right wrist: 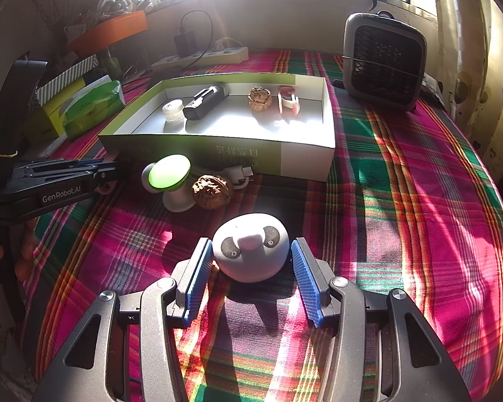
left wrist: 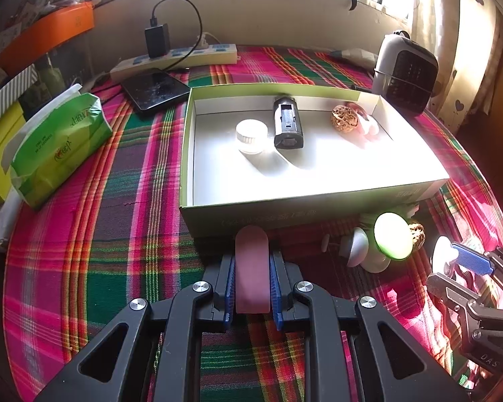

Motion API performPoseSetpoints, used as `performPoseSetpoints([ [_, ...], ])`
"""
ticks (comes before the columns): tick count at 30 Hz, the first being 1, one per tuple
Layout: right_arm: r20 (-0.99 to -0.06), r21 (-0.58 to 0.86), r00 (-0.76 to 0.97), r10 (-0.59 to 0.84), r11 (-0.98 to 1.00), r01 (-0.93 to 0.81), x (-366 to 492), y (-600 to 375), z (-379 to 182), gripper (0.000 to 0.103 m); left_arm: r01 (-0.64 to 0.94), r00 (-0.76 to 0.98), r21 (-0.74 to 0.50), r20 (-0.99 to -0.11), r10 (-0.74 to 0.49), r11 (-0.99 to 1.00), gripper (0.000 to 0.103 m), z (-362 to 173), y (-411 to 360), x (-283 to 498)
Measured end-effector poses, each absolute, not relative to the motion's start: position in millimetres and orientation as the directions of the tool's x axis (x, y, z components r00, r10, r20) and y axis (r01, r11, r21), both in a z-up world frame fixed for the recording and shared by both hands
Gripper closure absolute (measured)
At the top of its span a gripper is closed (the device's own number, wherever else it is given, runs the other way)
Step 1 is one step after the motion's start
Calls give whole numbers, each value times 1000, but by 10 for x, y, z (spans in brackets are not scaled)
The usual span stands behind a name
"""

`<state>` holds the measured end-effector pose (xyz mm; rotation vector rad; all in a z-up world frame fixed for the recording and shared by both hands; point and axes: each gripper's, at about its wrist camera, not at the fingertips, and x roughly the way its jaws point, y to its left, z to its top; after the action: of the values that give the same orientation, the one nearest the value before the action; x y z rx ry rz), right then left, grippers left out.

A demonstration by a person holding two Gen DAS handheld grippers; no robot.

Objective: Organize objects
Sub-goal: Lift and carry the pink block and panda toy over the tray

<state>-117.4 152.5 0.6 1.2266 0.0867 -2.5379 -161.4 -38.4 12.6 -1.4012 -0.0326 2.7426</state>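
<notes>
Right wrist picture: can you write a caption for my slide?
Open right hand-held gripper around a panda toy on the plaid cloth, with the box beyond.

Readable in white on the black body of the left tongs: "GenRobot.AI". Printed upside down on the near wall of the green-and-white box: two rows of Chinese characters, too blurred to make out; fainter still along that same wall in the left wrist view. Stamped "DAS" on the right tongs; small red script on the green tissue pack, illegible.
</notes>
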Motion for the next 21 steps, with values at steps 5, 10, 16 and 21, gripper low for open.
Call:
performPoseSetpoints([
  [5,-771,93,-581,-262,-948,305,-1179,1537,8,53,-42,-586,-53,-807,68,-998,87,138,-420,-1594],
  [10,-766,99,-584,-269,-947,307,-1179,1545,30,53,-42,-596,-71,-799,82,-997,87,193,-456,-1570],
  [16,-754,103,-594,-280,-944,314,-1180,1538,96,53,-57,-607,-85,-788,102,-995,87,285,-440,-1551],
  [21,-742,112,-600,-298,-938,327,-1192,1538,169,53,-65,-617,-90,-779,111,-994,87,378,-429,-1541],
])
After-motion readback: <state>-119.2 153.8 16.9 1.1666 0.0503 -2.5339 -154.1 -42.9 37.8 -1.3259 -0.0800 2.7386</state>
